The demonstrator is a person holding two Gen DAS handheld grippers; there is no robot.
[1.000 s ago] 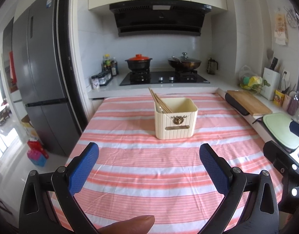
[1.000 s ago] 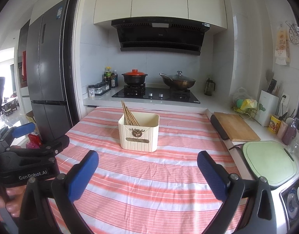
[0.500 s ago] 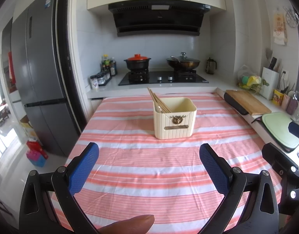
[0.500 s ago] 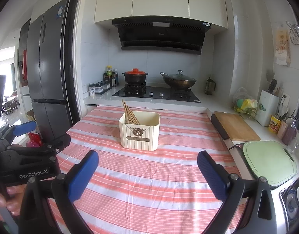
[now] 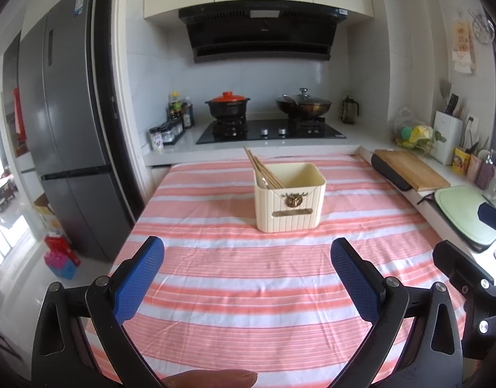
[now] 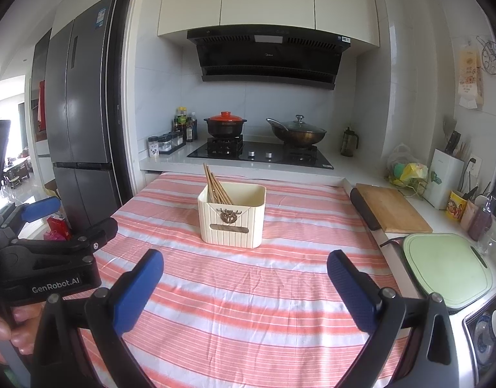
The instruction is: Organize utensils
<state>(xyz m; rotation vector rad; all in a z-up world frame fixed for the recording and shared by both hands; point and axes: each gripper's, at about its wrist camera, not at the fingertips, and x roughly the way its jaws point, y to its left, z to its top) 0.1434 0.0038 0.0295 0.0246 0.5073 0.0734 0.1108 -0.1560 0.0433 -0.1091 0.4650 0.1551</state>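
Cream plastic forms the ribbed holder (image 5: 290, 197) that stands upright on the pink-and-white striped cloth (image 5: 248, 274) covering the bench, toward its far middle. A bundle of wooden chopsticks (image 5: 262, 169) sits in the holder's left part, leaning up and to the left past the rim. No other utensil lies on the cloth.

Both tools hang over the near edge of the bench, well short of the holder. The left tool (image 5: 248, 278) is spread wide, its blue pads (image 5: 139, 279) far apart with nothing between them. The right tool (image 6: 244, 287) is likewise spread wide and carries nothing. From the right wrist view the left tool's black body shows at the left edge, with the person's hand (image 6: 5, 326) gripping it; from the left wrist view a fingertip (image 5: 212, 378) shows at the bottom edge.

Compared with a second ago, little has changed. The holder and chopsticks stand where they stood. In the left wrist view the holder sits a touch further left and higher, a small drift of that camera. In the right wrist view the holder sits slightly right and a shade higher. Both tools keep the same wide spread throughout.

Behind the bench, a red-lidded pot (image 5: 228, 105) and a wok (image 5: 302, 105) sit on the stove (image 5: 270, 132), with a wooden cutting board (image 5: 409, 169) on the counter at right.
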